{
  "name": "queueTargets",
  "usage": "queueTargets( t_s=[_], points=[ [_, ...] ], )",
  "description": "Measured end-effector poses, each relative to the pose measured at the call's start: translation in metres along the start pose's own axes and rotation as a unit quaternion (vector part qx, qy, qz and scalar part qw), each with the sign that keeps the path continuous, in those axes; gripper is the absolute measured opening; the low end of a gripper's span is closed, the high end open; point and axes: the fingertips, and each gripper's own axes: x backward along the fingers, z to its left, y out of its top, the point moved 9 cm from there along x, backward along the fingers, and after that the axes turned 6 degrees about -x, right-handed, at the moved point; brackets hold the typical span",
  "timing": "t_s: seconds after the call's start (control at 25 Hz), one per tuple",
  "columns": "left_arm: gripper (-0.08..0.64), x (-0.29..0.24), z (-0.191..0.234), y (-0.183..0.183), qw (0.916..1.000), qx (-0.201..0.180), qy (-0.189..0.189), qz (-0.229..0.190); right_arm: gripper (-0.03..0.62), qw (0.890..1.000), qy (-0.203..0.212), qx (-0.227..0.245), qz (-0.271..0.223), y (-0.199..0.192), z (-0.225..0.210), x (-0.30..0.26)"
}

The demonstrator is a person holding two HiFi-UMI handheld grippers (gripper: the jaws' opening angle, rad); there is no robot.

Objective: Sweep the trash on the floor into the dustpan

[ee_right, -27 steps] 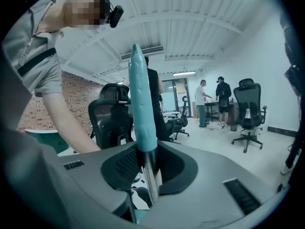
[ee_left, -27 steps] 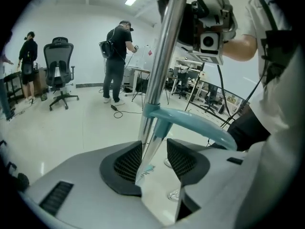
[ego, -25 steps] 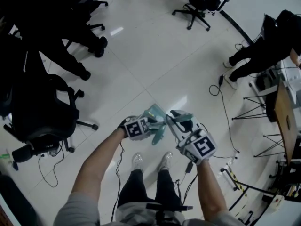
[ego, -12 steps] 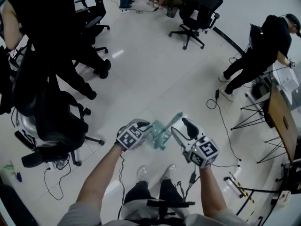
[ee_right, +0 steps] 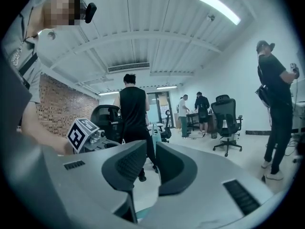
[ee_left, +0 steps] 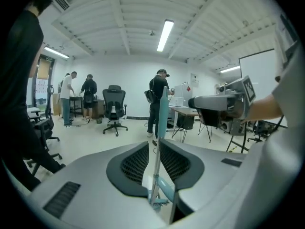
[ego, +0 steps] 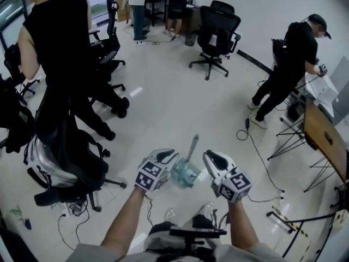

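Just lifted teal dustpan (ego: 185, 174) clear of the floor (ego: 174, 97), vs. a sec ago when held low by the feet; now carried well off the floor, between both grippers. Clamping left gripper (ego: 170, 158) on the thin teal handle (ee_left: 162, 123), upright betw. its pads w/ a brush-like end below; can't tell if pan's or broom's. Just closed right gripper (ego: 210, 158) after a wide opening: near-together now, narrow gap, teal bit low betw. the pads, so prob. nipping the pan's edge. Looking higher too, w/ office chairs (ego: 218, 26) and bystanders (ego: 54, 37) in view. Can't spot any trash on the floor nearby. Reads as pickup and regrip of the tools done, no sweeping yet; next prob. calls for carrying to the trash, setting pan flat on the floor, freeing one gripper to work the broom.
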Motion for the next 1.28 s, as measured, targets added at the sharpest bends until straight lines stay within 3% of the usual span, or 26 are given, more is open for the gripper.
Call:
queueTargets(
  t_s=[0.12, 0.52, 1.28],
  points=[
    [0.075, 0.003, -0.012, 0.011, 0.9999, 0.006, 0.008, -0.001, 0.0, 1.0, -0.011, -0.007, -0.007, 0.004, 0.003, 0.01],
    [0.075, 0.008, -0.033, 0.031, 0.9994, 0.015, 0.01, -0.029, 0.0, 1.0, -0.005, -0.017, -0.023, 0.009, 0.014, 0.027],
    [0.075, 0.011, -0.053, 0.022, 0.9995, 0.026, 0.002, -0.015, 0.0, 1.0, -0.001, -0.01, -0.024, 0.01, 0.023, 0.03]
  ],
)
